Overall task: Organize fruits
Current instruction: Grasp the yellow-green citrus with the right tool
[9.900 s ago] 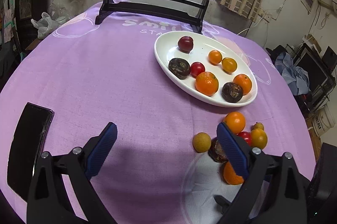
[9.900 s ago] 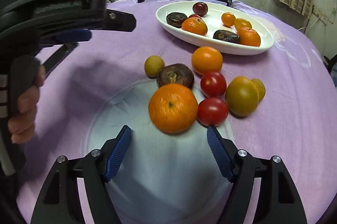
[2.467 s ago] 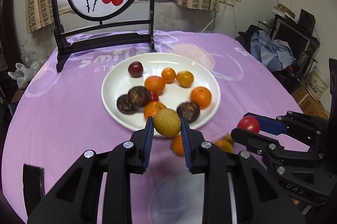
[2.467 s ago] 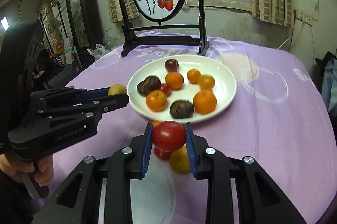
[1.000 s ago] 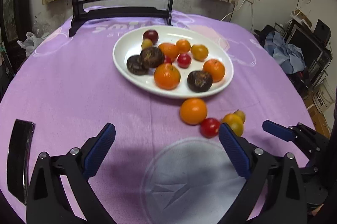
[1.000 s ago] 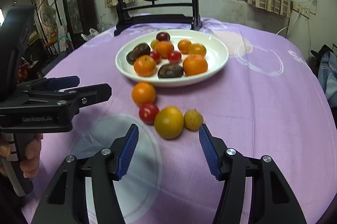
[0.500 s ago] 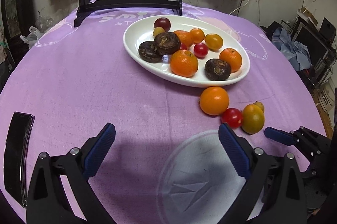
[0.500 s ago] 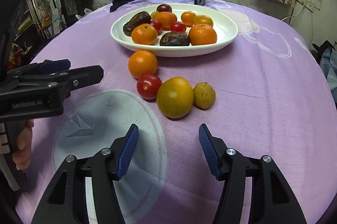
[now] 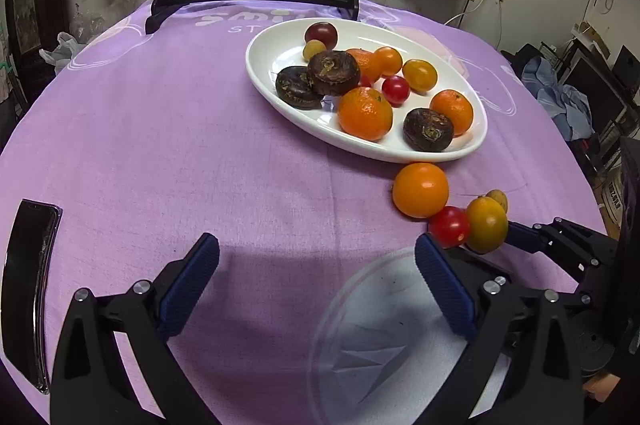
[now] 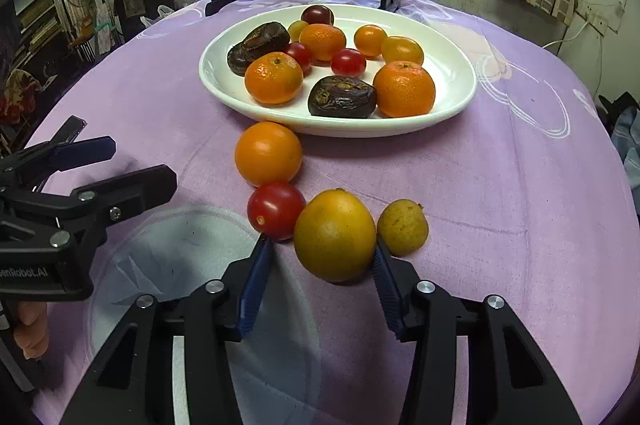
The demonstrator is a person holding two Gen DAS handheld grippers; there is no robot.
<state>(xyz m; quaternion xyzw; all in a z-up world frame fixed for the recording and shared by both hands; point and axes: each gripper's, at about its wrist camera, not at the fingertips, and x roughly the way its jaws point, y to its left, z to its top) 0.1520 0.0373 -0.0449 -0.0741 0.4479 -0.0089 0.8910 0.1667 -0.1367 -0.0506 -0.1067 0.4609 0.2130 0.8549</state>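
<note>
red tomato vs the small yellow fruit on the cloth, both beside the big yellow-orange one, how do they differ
The red tomato is glossy, smooth and red; the small yellow fruit is dull, speckled and yellow-brown. The tomato looks larger. It sits left of the yellow-orange fruit, the small one right. Both are round, off the plate, on the cloth.

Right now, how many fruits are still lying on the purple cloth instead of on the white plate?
4: a round orange fruit beside the white oval plate, a red cherry tomato below it, a yellow-orange fruit between the right gripper jaws, and a small yellowish fruit beside it.
</note>
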